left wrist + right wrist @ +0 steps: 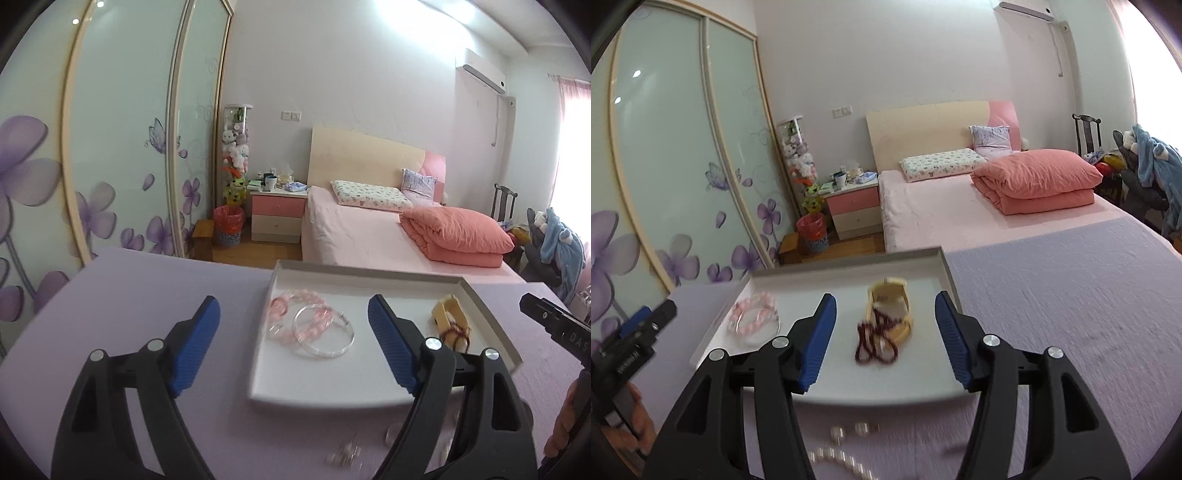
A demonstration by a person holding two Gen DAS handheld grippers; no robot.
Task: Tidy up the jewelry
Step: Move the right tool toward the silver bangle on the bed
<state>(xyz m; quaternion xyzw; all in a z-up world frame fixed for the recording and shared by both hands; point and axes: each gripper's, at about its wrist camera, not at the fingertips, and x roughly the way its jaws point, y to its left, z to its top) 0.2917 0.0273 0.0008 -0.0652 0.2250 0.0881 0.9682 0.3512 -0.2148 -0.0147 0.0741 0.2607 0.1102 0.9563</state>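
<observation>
A white tray (317,387) lies on a lilac-covered table; it also shows in the right wrist view (849,391). In it lie pink bead bracelets (295,301) (753,314), a clear bangle (325,334), a yellow bangle (448,312) (890,295) and a dark red bead string (458,332) (875,341). A white pearl bracelet (842,461) and clear beads (345,452) lie on the cloth in front of the tray. My left gripper (293,332) is open and empty above the tray's left part. My right gripper (886,332) is open and empty, above the red beads.
A bed (369,236) with a folded salmon quilt (1034,181) stands behind the table. A wardrobe with flower-print doors (122,147) is on the left. A nightstand (277,214) and a red bin (229,225) stand by the wall. The lilac cloth (1071,314) extends right of the tray.
</observation>
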